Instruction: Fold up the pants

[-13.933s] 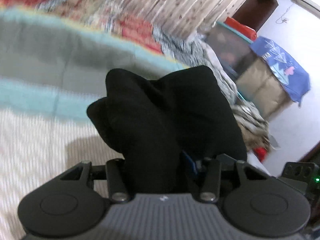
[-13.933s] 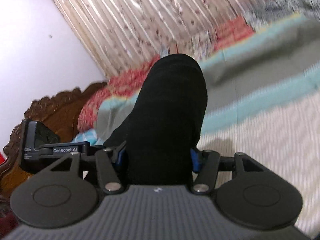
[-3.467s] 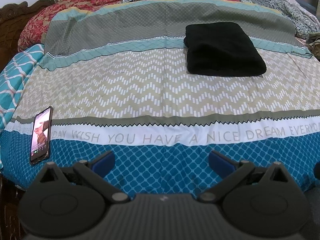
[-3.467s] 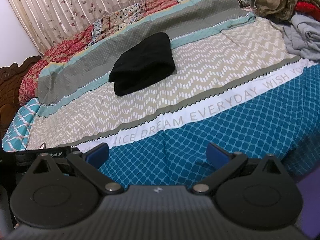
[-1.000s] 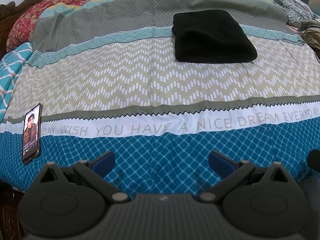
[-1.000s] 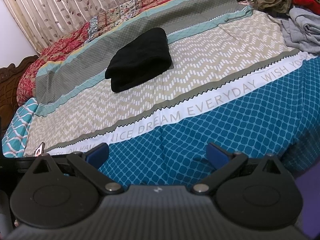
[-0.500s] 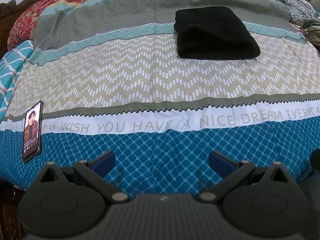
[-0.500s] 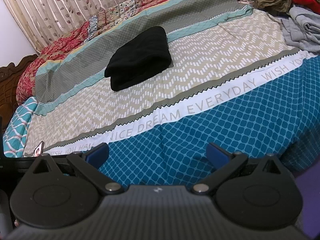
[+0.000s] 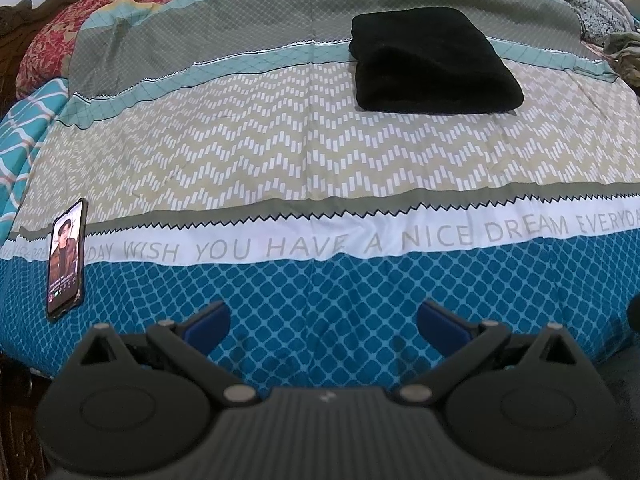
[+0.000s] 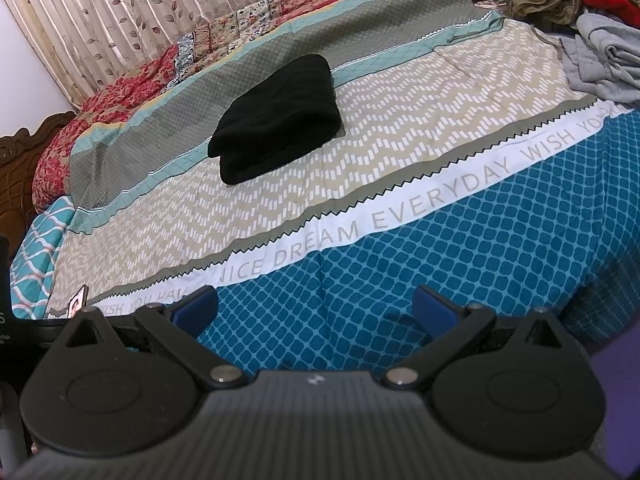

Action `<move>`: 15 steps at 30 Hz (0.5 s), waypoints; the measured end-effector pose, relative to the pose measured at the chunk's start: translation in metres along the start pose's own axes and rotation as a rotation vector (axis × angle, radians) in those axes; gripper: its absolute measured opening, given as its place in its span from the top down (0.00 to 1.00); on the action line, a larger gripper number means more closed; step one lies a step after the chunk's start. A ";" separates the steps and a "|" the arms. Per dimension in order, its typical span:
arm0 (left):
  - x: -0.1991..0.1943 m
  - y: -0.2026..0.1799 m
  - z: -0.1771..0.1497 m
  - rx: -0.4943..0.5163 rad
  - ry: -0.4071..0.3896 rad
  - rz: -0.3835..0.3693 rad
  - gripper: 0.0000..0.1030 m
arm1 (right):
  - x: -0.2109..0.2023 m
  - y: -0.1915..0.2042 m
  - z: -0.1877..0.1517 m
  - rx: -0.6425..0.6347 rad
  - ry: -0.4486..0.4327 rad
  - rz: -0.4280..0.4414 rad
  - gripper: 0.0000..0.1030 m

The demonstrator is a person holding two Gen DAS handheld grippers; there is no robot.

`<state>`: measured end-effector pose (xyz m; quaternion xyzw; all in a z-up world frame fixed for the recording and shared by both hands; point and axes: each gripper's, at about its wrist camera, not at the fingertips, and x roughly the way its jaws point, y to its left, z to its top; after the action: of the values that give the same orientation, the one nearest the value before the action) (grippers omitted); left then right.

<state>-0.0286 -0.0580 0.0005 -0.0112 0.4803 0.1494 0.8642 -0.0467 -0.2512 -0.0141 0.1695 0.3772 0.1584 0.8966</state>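
So the black folded pants [image 9: 434,60], a thick, soft-looking knit bundle, are being left lying on the far part of the patterned quilted bedspread [image 9: 280,152], across the grey and teal stripes and onto the beige zigzag band, well apart from both claws. The left gripper [image 9: 322,322] is being held spread wide with nothing between its blue pads, low over the blue diamond-print edge of the bed, and the right gripper [image 10: 316,306] is being held the same way, wide and empty. Judging by the look, the bundle is probably going to be handled as something light, floppy and not slippery or fragile; the layers could be getting pulled apart if only the top one is pinched, so the rounded folded edge, all layers together, is likely where it should be taken. Counted: one pants bundle, two grippers, one black smartphone [image 9: 66,254] with its screen lit, one pile of loose clothes [image 10: 580,12] being left at the right side.
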 end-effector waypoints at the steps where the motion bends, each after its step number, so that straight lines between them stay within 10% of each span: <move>1: 0.000 0.000 0.000 0.000 0.002 0.000 0.00 | 0.000 0.000 0.000 0.001 0.001 0.001 0.00; 15: 0.002 -0.002 0.000 0.011 0.010 -0.002 0.00 | 0.001 0.001 0.000 0.003 0.004 0.002 0.00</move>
<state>-0.0272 -0.0590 -0.0015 -0.0077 0.4855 0.1461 0.8619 -0.0462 -0.2502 -0.0143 0.1709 0.3790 0.1591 0.8954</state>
